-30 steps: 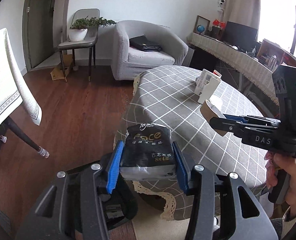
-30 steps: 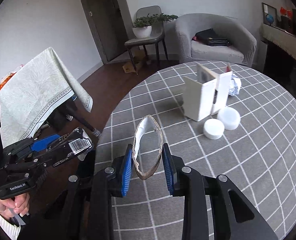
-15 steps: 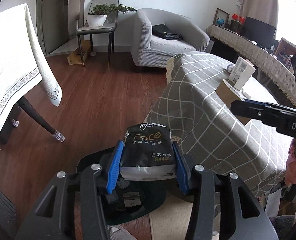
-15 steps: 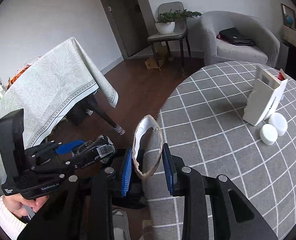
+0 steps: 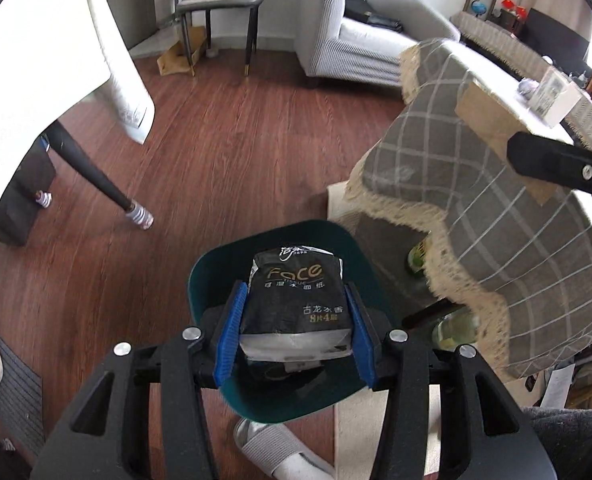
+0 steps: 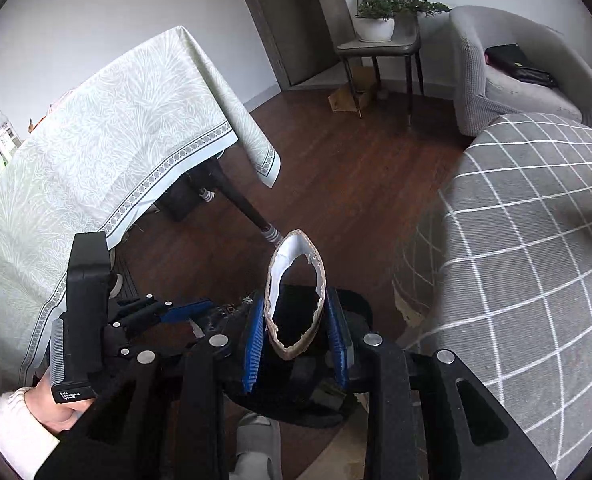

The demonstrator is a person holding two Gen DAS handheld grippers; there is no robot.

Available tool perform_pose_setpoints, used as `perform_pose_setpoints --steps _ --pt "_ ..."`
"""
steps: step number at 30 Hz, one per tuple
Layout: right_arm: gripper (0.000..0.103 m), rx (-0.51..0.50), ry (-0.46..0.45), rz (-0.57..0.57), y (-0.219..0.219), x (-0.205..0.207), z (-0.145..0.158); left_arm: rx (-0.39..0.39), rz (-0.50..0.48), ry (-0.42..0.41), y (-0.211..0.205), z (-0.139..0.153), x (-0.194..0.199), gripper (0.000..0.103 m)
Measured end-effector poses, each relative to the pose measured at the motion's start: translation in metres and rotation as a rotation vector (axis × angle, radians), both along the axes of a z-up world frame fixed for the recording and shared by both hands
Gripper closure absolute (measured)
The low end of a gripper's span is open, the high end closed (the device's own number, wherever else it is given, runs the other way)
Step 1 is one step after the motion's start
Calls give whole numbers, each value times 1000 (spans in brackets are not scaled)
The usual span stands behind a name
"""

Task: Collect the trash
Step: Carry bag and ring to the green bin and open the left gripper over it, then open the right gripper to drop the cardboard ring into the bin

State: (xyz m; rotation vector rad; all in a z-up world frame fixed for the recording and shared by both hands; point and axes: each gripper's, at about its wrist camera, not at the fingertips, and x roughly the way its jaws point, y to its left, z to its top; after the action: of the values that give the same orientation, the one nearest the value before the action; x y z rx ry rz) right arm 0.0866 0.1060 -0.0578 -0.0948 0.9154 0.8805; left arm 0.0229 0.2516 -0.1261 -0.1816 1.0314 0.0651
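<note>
My left gripper [image 5: 296,332] is shut on a black tissue pack [image 5: 296,304] and holds it over the open dark green bin [image 5: 212,276] on the floor. My right gripper [image 6: 296,344] is shut on a flattened cardboard tube [image 6: 294,292], brown outside and white inside, held above the same bin [image 6: 351,304]. The left gripper also shows at the left of the right wrist view [image 6: 176,316]. The right gripper's finger and the brown cardboard [image 5: 491,124] show at the upper right of the left wrist view.
A round table with a grey checked cloth [image 6: 535,280] stands right of the bin, a white box [image 5: 555,96] on it. A table with a pale green cloth [image 6: 96,152] stands left. A grey slipper [image 5: 280,452] lies near the bin. An armchair [image 5: 367,40] is behind.
Both grippers have swung left off the round table and down toward the floor; the bin has come into full view beneath them. Both still hold their items.
</note>
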Motion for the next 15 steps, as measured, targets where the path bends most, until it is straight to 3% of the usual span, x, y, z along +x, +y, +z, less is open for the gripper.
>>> perform_pose_setpoints --steps 5,7,15 --pt "74 -22 14 24 18 -1 -9 8 2 79 8 -21 0 46" --pt "74 -28 22 26 22 0 -12 18 2 81 10 -24 -3 36" --pt "74 -73 59 38 39 5 -33 1 33 35 26 -16 -16 33"
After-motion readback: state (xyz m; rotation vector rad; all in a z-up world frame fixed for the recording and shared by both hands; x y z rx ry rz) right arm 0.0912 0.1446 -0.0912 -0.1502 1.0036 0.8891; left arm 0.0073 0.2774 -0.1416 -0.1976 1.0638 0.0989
